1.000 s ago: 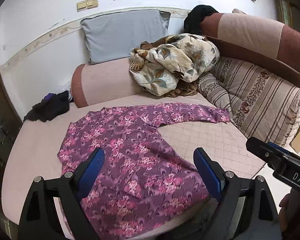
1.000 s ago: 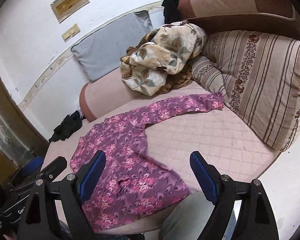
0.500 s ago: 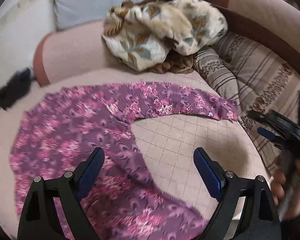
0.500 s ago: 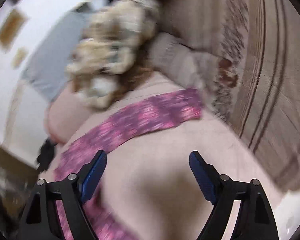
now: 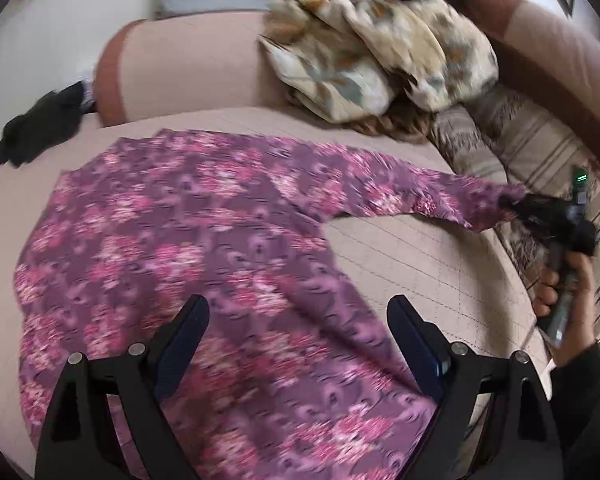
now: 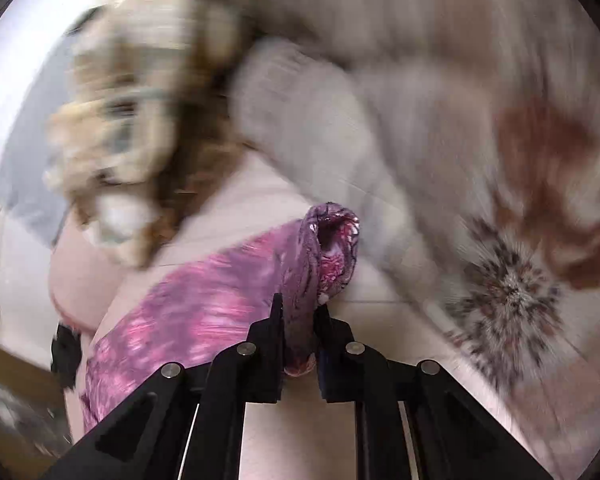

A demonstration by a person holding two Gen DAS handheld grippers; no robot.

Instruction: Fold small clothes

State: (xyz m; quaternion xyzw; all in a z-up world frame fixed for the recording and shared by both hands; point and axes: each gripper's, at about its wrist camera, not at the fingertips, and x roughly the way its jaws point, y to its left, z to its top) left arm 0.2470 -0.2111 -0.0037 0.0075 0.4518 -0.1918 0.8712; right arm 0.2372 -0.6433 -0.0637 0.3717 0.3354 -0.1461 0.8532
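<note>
A purple and pink floral long-sleeved top (image 5: 204,248) lies spread flat on the pink quilted sofa seat (image 5: 428,272). One sleeve stretches out to the right. My right gripper (image 6: 300,308) is shut on the cuff of that sleeve (image 6: 332,248); it also shows in the left wrist view (image 5: 512,202) at the sleeve's end. My left gripper (image 5: 296,320) is open and empty, held above the lower body of the top.
A crumpled floral blanket (image 5: 380,52) lies at the back of the sofa. Striped cushions (image 5: 540,152) line the right side. A pink bolster (image 5: 188,68) is behind the top, and dark clothes (image 5: 40,128) lie at far left.
My right gripper has moved to the sleeve's end and shut on the cuff. My left gripper has moved in lower over the top and stays open.
</note>
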